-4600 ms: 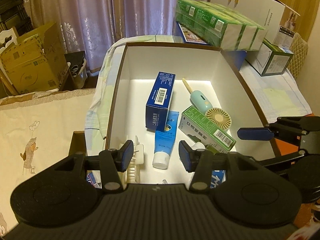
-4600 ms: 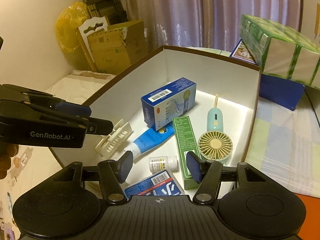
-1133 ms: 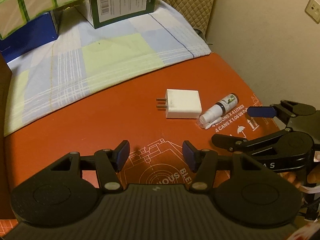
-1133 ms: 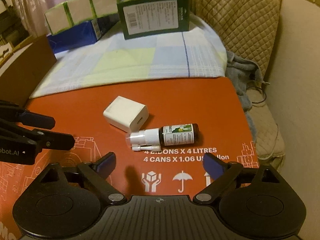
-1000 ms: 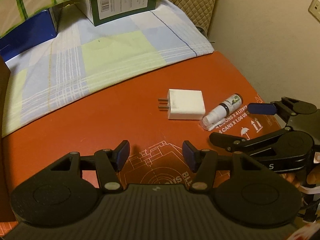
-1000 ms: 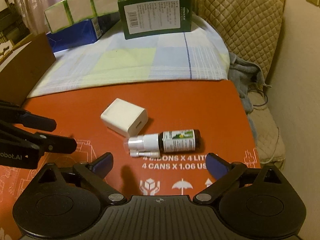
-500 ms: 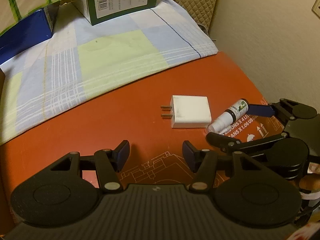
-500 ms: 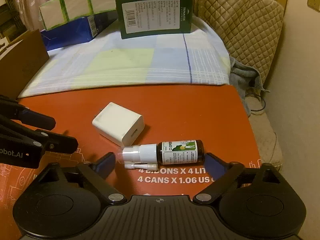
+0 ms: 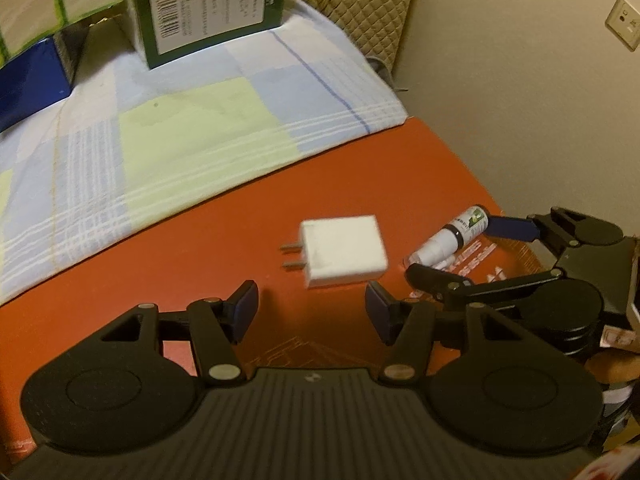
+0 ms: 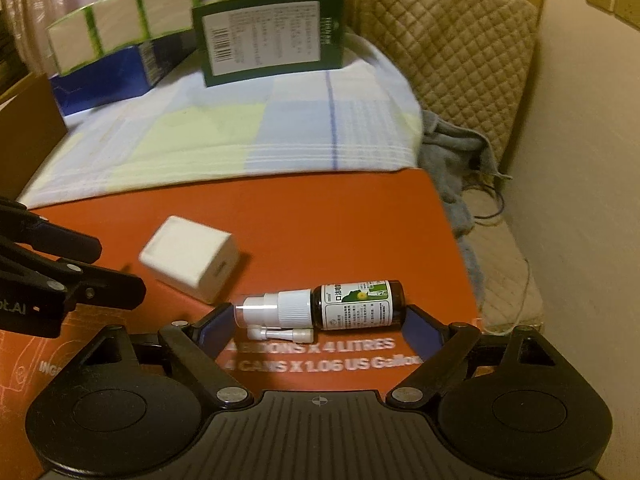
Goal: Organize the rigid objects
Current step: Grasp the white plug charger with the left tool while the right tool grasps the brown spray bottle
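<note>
A small dark spray bottle (image 10: 324,310) with a white nozzle lies on its side on the red cardboard surface (image 10: 320,220). My right gripper (image 10: 316,328) is open wide, its fingers at either end of the bottle, not closed on it. A white plug adapter (image 10: 190,258) lies just left of the bottle. In the left wrist view the adapter (image 9: 342,250) lies just beyond my open, empty left gripper (image 9: 310,306), with the bottle (image 9: 456,236) to its right between the right gripper's fingers (image 9: 508,226).
A checked cloth (image 10: 240,132) covers the surface behind the red cardboard. A green box (image 10: 272,36), a blue box (image 10: 108,74) and green-banded packs (image 10: 120,12) stand at the back. A quilted cushion (image 10: 444,40) and the wall are to the right.
Both grippers have left the white box of items and come over the red cardboard. In the last second both moved closer; the right gripper's fingers now bracket the spray bottle.
</note>
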Tool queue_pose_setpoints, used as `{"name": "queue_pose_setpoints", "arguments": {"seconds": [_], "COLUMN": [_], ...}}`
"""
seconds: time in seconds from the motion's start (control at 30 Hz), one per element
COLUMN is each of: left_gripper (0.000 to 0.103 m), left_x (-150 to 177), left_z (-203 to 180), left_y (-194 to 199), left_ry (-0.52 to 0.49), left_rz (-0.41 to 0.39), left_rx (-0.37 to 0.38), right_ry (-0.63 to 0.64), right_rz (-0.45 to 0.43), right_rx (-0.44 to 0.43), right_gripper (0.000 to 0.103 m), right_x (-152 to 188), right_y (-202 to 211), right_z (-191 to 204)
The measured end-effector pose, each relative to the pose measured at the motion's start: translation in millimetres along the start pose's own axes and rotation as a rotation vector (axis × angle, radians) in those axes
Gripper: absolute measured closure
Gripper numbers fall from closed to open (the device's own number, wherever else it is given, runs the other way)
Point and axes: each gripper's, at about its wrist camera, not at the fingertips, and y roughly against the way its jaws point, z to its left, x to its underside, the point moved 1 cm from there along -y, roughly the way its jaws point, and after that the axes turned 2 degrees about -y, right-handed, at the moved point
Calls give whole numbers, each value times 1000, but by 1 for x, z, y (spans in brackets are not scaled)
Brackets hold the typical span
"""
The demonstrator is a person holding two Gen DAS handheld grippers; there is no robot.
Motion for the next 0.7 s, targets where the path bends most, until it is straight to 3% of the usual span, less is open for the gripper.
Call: {"name": "queue_pose_setpoints", "arguments": {"seconds": [0.23,0.7], "left_gripper": [46,43], "left_x": [-12,-21], "left_z": [-9,-20], "left_y": [-11,-31], "left_ry": [-22,-41], "left_rz": [-33,-15], "left_rx": [13,-24], "right_ry": [-25,-44], "right_rz": [-7,-16], "right_rx": [19,25], "right_gripper": [17,17], "right_x": [-2,-2], "right_y": [1,0], "right_z": [-10,-13]}}
